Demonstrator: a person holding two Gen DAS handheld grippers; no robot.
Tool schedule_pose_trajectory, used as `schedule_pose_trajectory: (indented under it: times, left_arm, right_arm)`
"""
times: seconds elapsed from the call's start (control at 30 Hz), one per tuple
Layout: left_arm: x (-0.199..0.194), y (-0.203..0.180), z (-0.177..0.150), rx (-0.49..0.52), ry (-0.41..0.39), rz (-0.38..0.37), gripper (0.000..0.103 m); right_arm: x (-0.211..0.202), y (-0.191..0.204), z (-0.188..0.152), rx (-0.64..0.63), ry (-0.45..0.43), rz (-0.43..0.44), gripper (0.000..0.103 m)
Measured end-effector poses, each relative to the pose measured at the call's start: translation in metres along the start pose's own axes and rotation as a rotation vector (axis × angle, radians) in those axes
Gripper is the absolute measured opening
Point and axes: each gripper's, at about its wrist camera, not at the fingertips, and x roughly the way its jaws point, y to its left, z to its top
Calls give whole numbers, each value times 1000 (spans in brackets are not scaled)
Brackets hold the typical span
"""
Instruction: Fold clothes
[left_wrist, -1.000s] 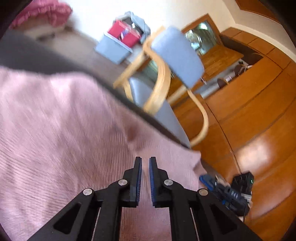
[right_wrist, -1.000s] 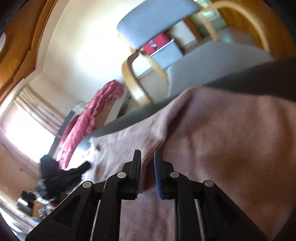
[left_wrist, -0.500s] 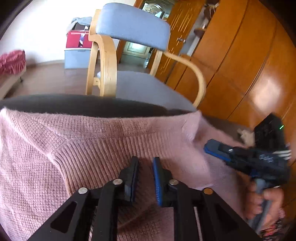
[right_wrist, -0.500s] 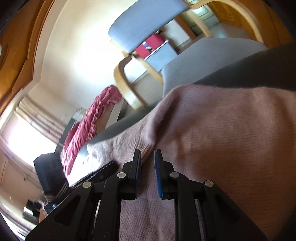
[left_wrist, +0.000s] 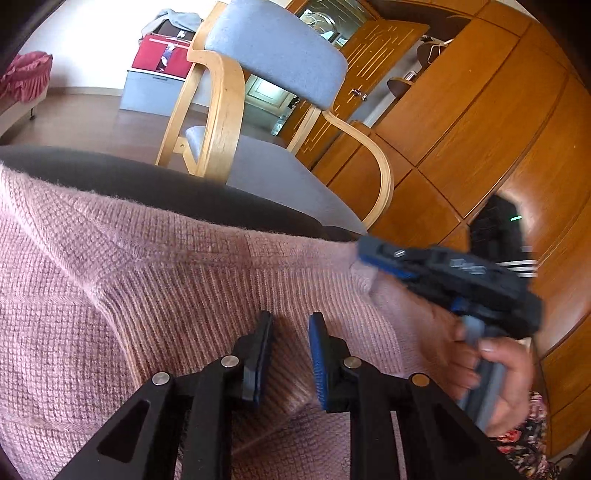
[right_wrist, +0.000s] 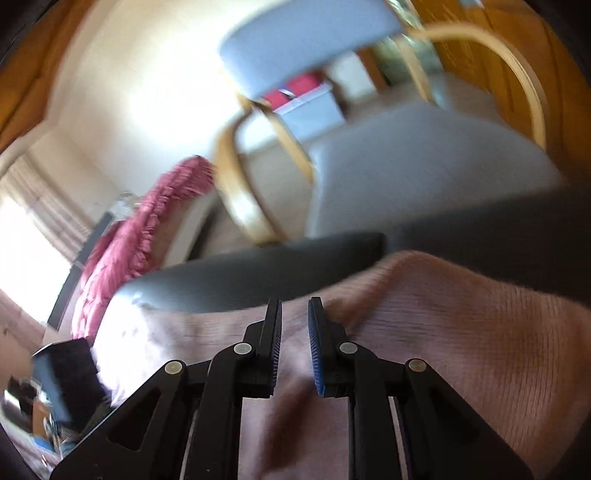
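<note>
Two claws over a pink sweater (left_wrist: 155, 295), left claw (left_wrist: 291, 354) slightly spread — right claw (right_wrist: 294, 343) pinching knit.

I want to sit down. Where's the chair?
In the left wrist view the chair stands at the top middle, behind the dark table where the pink sweater lies, with wooden cabinets to its right.

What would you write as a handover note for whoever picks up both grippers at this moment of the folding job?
Left gripper: jaws slightly apart over the pink sweater, gripping nothing.
Right gripper: narrow gap; grip unclear in the blur. It is at the sweater's right end.
Sweater lies on the dark table, ribbed band folded across it; grey chair beyond.
Done: a first fold, apparently.
Left: remaining folds, squaring up.
</note>
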Motion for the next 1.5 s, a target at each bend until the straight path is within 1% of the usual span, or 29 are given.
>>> schedule_pose_trajectory:
  times: [0.03, 0.07, 0.1, 0.13, 0.2, 0.3, 0.33, 0.37, 0.4, 0.43, 0.47, 0.5, 0.6, 0.67, 0.7, 0.8, 0.9, 0.97, 1.0, 1.1, 1.17, 1.23, 1.27, 1.3, 1.37, 1.47, 1.5]
  left_arm:
    - [2, -1, 1, -2, 0, -3, 19]
    - [2, -1, 1, -4, 1, -6, 19]
    - [3, 0, 1, -6, 1, -9, 19]
    - [5, -2, 3, -7, 2, -12, 19]
    - [6, -2, 3, -12, 3, -19, 19]
    - [7, -2, 5, -19, 3, -26, 19]
    - [8, -1, 5, -21, 3, -29, 19]
    - [9, -1, 5, -24, 2, -31, 19]
    - [9, -1, 6, -26, 2, -34, 19]
    - [9, -1, 6, -28, 2, -36, 19]
    - [9, 0, 6, -30, 1, -38, 19]
    - [9, 0, 6, -32, 0, -40, 19]
    - [7, 1, 6, -41, -9, -48, 19]
    - [4, 3, 6, -53, -24, -51, 19]
    - [2, 3, 6, -57, -33, -48, 19]
    - [-7, 9, 7, -92, -70, -36, 19]
    - [-21, 23, 13, -178, -111, 16, 19]
    - [-29, 32, 23, -197, -112, 40, 19]
    - [-33, 36, 29, -189, -114, 67, 19]
    - [-40, 55, 50, -146, -120, 231, 19]
    - [-38, 71, 56, -141, -105, 280, 19]
    - [-41, 86, 56, -115, -130, 266, 16]
    - [-43, 93, 56, -131, -135, 247, 12]
    - [-46, 103, 56, -180, -149, 219, 8]
    - [-54, 125, 55, -291, -186, 161, 5]
    - [-67, 155, 48, -444, -260, 79, 5]
    - [-71, 162, 45, -486, -283, 71, 5]
  right_arm:
    - [3, -11, 2, 38, -12, -13, 12]
    - [3, -26, 1, 85, -35, -22, 5]
    - [2, -41, 1, 146, -55, -6, 0]
    - [1, -52, 1, 212, -73, 38, 0]
    - [-5, -58, 2, 235, -116, 16, 0]
    - [-5, -45, 5, 189, -105, -54, 0]
    - [-7, -39, 5, 192, -99, -64, 3]
    - [-12, -31, 3, 206, -97, -50, 7]
    - [-15, -22, 1, 215, -93, -23, 7]
    - [-18, -11, -3, 211, -87, 34, 7]
    - [-19, 2, -8, 196, -78, 77, 7]
    - [-17, 16, -14, 161, -62, 91, 7]
    - [-4, 44, -34, 68, -27, 99, 7]
    - [13, 47, -48, 13, 15, 66, 7]
    - [21, 45, -54, -6, 28, 57, 1]
    - [20, 38, -55, 19, 30, 106, 0]
    - [22, 35, -57, 31, 27, 126, 0]
    - [23, 36, -57, 32, 25, 131, 0]
    - [24, 36, -56, 38, 26, 138, 0]
    - [26, 34, -57, 49, 28, 154, 0]
    - [20, 30, -57, 52, 27, 160, 0]
    - [19, 28, -55, 55, 24, 165, 0]
    - [17, 26, -56, 55, 24, 167, 0]
    - [15, 26, -57, 56, 25, 169, 0]
    - [14, 27, -57, 55, 25, 169, 0]
    - [12, 27, -59, 55, 26, 171, 0]
    - [12, 27, -59, 55, 27, 171, 0]
